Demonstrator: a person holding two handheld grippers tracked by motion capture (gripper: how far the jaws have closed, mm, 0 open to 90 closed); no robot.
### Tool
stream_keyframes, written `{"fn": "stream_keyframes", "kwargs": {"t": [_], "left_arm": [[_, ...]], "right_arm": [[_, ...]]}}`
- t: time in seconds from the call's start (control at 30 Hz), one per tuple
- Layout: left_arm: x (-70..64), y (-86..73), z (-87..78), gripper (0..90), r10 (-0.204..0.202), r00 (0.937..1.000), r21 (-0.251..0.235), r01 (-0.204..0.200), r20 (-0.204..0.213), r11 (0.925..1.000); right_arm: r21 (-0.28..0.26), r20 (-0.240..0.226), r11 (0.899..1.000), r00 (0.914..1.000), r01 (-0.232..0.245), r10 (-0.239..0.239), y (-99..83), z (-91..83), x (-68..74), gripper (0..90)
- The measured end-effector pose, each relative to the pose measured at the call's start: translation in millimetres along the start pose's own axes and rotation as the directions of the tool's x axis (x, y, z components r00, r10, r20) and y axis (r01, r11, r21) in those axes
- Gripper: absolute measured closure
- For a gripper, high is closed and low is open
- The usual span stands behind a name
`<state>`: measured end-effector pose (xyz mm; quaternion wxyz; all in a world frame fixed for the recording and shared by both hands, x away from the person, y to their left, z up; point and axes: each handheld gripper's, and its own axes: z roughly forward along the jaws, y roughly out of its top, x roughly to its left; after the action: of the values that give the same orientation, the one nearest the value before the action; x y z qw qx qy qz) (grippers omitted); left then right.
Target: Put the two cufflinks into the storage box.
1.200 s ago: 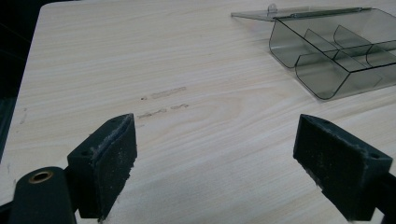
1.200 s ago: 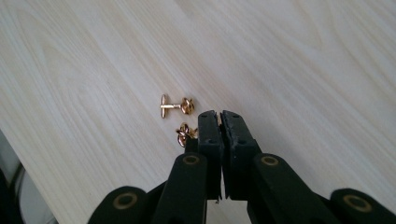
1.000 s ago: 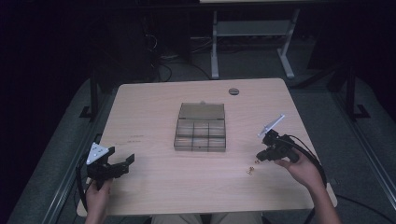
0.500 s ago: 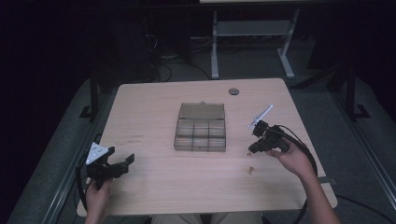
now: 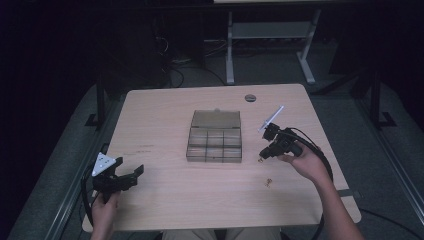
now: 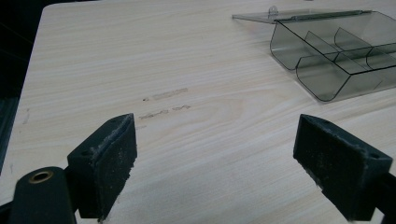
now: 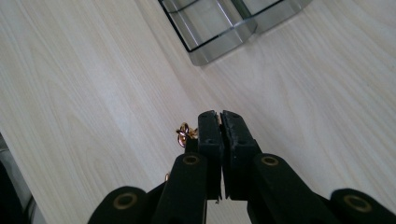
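high view gives me the pale wooden table (image 5: pixel 165 125) with a smoky clear plastic compartment box (image 5: pixel 215 142) near its middle, lid folded open at the far side. my right gripper (image 5: pixel 263 153) is raised just beside the right side of this box, close to the near right corner, and a hand holds it from behind. on the table nearer to me and well apart from the box lies a second small gold-coloured metal piece (image 5: pixel 268 182).

right gripper view shows my right gripper (image 7: pixel 220 122) with both black jaws pressed together, no gap between the pads. a small gold-coloured metal charm (image 7: pixel 183 133) sticks out at the left side of the jaw tips, so i take it as pinched between them, above the bare wood. the corner of the box (image 7: pixel 219 32) is ahead of the tips, not touching them.

left gripper view shows my left gripper (image 6: pixel 217 140) with jaws wide apart and nothing between them, only wood grain. the box (image 6: pixel 336 60) is well apart, at the upper right. in the high view my left gripper (image 5: pixel 131 175) stays low at the near left corner of the table.
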<state>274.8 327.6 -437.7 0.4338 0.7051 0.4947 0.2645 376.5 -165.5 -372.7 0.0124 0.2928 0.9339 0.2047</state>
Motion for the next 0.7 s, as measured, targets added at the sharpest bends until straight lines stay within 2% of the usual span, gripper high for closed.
{"fn": "stream_keyframes", "kwargs": {"t": [0.7], "left_arm": [[-0.2,0.0,-0.1,13.2,-0.003,1.0000,-0.001,0.003,-0.001,1.0000]], "right_arm": [[0.016,-0.019,0.998,0.9984,0.053,-0.053,43.5,10.5,2.6,86.9]]}}
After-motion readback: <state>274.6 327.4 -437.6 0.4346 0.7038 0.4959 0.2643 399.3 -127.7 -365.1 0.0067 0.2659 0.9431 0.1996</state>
